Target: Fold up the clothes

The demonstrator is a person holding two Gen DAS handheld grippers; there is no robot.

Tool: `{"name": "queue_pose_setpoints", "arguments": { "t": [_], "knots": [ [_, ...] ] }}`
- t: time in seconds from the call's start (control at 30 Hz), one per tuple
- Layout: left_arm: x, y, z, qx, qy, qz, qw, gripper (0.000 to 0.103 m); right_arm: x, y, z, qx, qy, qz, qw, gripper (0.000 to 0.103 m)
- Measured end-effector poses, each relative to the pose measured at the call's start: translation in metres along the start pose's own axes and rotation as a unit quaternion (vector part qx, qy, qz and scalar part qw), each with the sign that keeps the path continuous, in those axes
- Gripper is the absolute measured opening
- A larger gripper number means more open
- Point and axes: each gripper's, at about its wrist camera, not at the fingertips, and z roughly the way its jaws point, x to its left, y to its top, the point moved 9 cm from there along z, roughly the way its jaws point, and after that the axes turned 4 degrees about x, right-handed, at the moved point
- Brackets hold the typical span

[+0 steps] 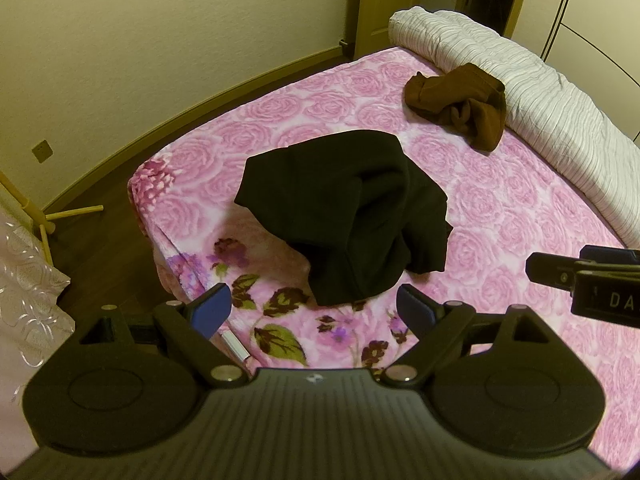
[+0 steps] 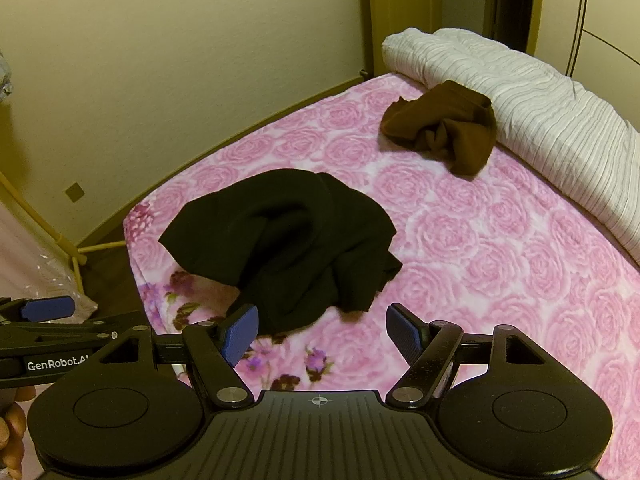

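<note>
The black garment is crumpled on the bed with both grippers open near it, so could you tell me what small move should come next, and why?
Probably lower the left gripper onto the near edge of the black garment and pinch it. It lies bunched on the pink blanket, unfolded, and both the left and the right gripper hang open and empty just short of it, so it needs spreading flat first.

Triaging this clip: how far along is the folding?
Done: nothing; the black garment and the brown one lie crumpled on the bed. In hand: nothing; left gripper and right gripper are open, short of the black one. Left: both folds.
</note>
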Motion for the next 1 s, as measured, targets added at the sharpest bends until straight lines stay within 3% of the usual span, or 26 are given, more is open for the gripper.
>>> {"name": "queue_pose_setpoints", "arguments": {
  "t": [0.4, 0.77, 1.0],
  "knots": [
    [-0.009, 0.001, 0.000, -0.003, 0.005, 0.012, 0.9999, 0.088, -0.008, 0.001, 0.001, 0.002, 0.004, -0.002, 1.000, 0.074],
    [-0.005, -0.001, -0.003, -0.013, 0.033, 0.006, 0.9994, 0.088, -0.012, 0.008, 0.008, 0.000, 0.020, -0.024, 1.000, 0.074],
    [-0.009, -0.001, 0.015, -0.011, 0.034, 0.062, 0.9975, 0.087, -0.020, 0.009, 0.019, 0.007, 0.012, -0.023, 1.000, 0.074]
  ]
}}
